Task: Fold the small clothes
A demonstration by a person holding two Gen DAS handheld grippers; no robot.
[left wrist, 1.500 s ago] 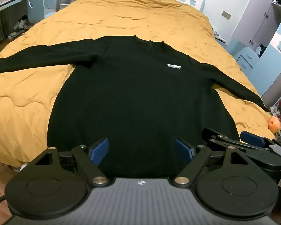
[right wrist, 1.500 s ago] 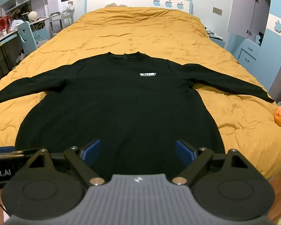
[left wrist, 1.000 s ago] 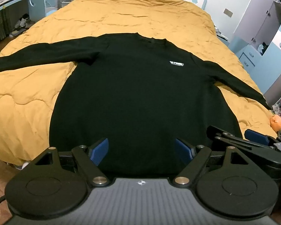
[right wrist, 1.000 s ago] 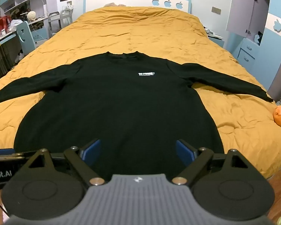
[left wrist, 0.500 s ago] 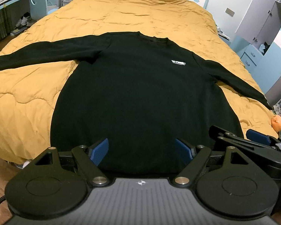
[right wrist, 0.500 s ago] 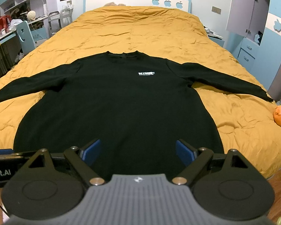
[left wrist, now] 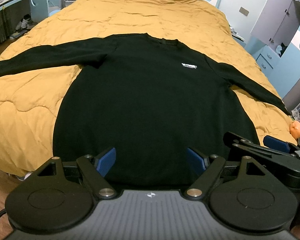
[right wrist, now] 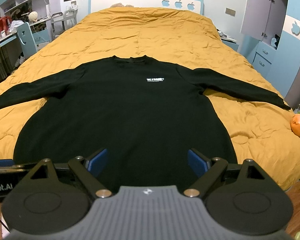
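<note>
A black sweater (right wrist: pixel 126 120) lies flat, front up, on the yellow quilt (right wrist: pixel 150 32), sleeves spread to both sides, hem at the near edge. A small white chest label (right wrist: pixel 155 79) carries print too blurred to read. The left gripper (left wrist: pixel 152 161) and right gripper (right wrist: pixel 148 161) both hang over the hem with blue pads wide apart, holding nothing. The left gripper's body, seen at the right view's edge, reads "bot.AI" (right wrist: pixel 1 188). Apple cutouts (right wrist: pixel 178 3) mark the headboard. An orange ball (right wrist: pixel 299 124) sits off the bed's right edge.
</note>
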